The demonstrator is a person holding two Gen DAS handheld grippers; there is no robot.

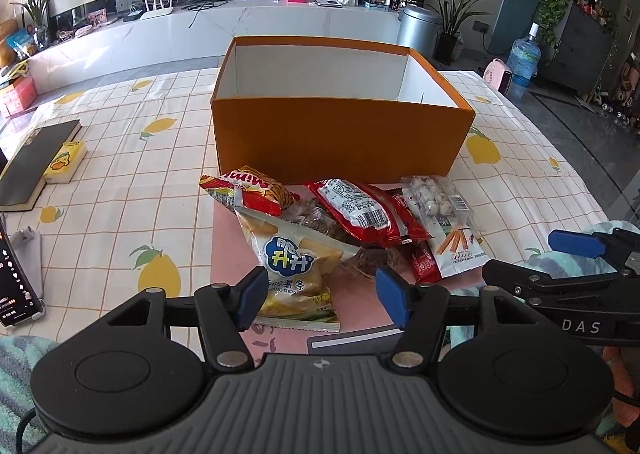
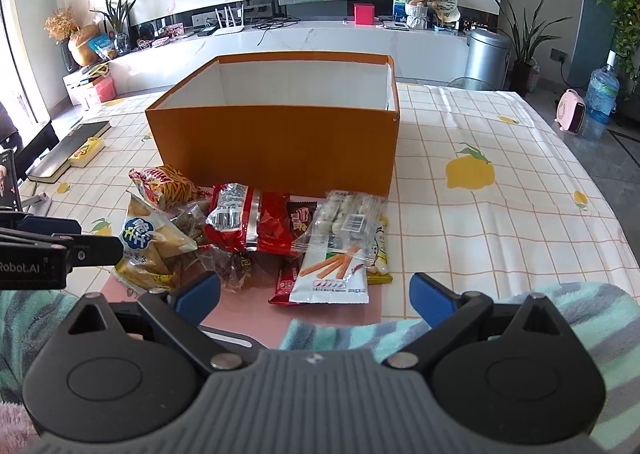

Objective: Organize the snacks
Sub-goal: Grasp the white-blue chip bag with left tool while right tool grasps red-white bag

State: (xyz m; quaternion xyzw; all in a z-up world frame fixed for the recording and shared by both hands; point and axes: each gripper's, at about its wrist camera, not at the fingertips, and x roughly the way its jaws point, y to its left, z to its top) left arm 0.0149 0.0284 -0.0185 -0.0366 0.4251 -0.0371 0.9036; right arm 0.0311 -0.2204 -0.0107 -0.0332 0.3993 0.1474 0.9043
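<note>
An open orange box with white inner walls stands on the lemon-print tablecloth. In front of it a heap of snack packets lies on a pink mat. My left gripper is open low over the near edge of the heap, and a yellow potato-sticks bag lies between its blue pads, which do not press it. My right gripper is open wider, just short of a white carrot-stick packet. Red packets and a clear bag of white balls lie behind.
A dark book and a small yellow box lie at the left of the table. A phone on a stand is at the near left. A striped fleece blanket covers the near edge.
</note>
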